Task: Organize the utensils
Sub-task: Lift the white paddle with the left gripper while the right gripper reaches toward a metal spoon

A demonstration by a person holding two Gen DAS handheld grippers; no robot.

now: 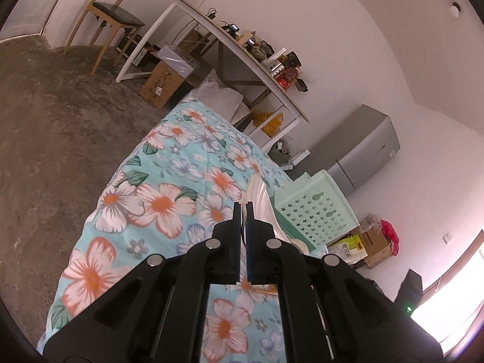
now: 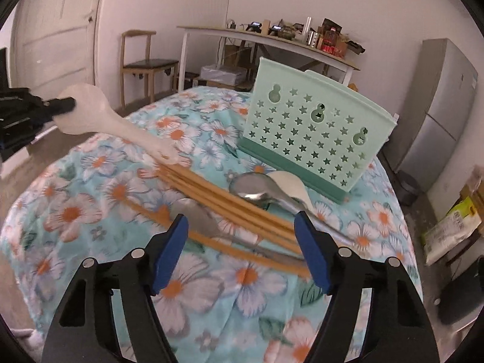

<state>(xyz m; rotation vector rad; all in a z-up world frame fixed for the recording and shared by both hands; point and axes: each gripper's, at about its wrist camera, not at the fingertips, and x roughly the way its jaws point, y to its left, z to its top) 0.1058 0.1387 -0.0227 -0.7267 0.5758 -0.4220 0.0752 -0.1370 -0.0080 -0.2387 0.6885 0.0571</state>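
My left gripper [image 1: 243, 205] is shut on the bowl end of a white plastic rice paddle [image 1: 261, 199]. In the right wrist view the same paddle [image 2: 99, 115] hangs tilted above the table, with its handle end low over the wooden chopsticks [image 2: 224, 205]. My left gripper [image 2: 65, 104] reaches in there from the left edge. My right gripper [image 2: 240, 227] is open above the chopsticks and a metal spoon [image 2: 196, 214], touching neither. A second metal spoon [image 2: 257, 189] and a white spoon [image 2: 290, 186] lie before the mint green utensil basket [image 2: 314, 130].
The table wears a floral turquoise cloth [image 2: 90, 199]. Behind it stand a white desk [image 2: 272, 42] crowded with items, a wooden chair [image 2: 145, 63] and a grey fridge [image 2: 438, 99]. Boxes and bags [image 2: 450, 227] sit on the floor at right.
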